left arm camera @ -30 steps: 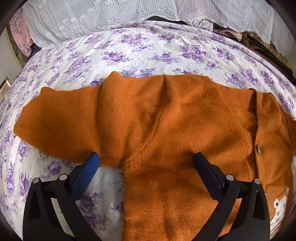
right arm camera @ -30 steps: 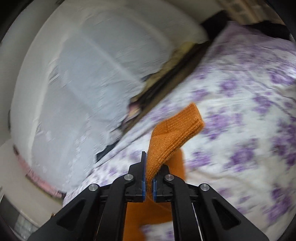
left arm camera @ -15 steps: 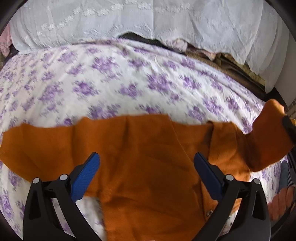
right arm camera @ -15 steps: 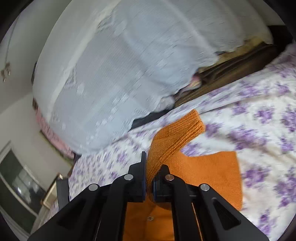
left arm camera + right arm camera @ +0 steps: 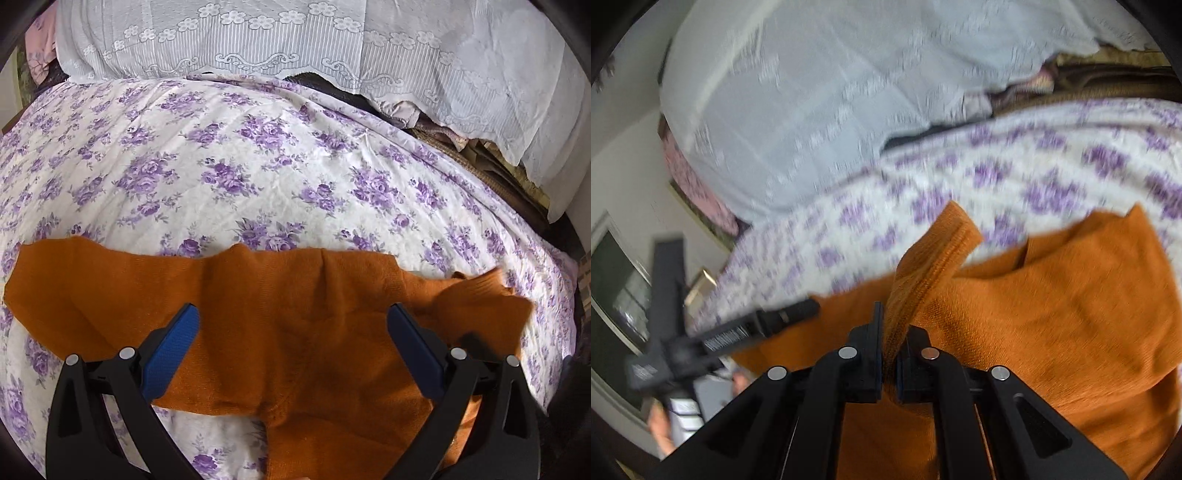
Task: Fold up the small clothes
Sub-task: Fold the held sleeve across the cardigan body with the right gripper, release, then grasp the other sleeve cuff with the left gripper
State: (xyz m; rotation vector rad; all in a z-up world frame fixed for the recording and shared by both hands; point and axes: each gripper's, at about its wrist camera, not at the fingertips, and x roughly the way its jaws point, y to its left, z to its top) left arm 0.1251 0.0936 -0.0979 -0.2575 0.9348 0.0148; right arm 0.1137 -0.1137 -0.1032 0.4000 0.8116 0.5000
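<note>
Floral bedsheet [image 5: 280, 155], white with purple roses, carries the work; a white lace cover [image 5: 332, 48] hangs along its far edge. Orange knit cardigan [image 5: 295, 325] lies flat on the bed, body spread, one sleeve [image 5: 74, 291] stretched out flat to the left in the left wrist view. Change noted: one second ago the opposite sleeve was raised clear of the bed by the right gripper; half a second ago it was travelling over the garment's side; now its ribbed cuff [image 5: 942, 251] has come in over the body, and in the left wrist view the folded-in sleeve [image 5: 480, 306] sits above the right part of the body, its cuff edge blurred. Judgement: the first sleeve fold is nearly placed but not yet let go. Right gripper [image 5: 889, 350] has its fingers pressed together on the cuff fabric, which rises from between them. Left gripper [image 5: 295, 347] hovers over the cardigan with its blue-padded fingers [image 5: 170, 347] spread wide and nothing between them; whether the tips touch the knit cannot be told. Left gripper has also drawn back, so that more of the bed shows beyond the cardigan. Remaining, by estimate: release of the cuff, the left sleeve, then the body fold. The left gripper [image 5: 713, 339] is also seen, blurred, in the right wrist view.
</note>
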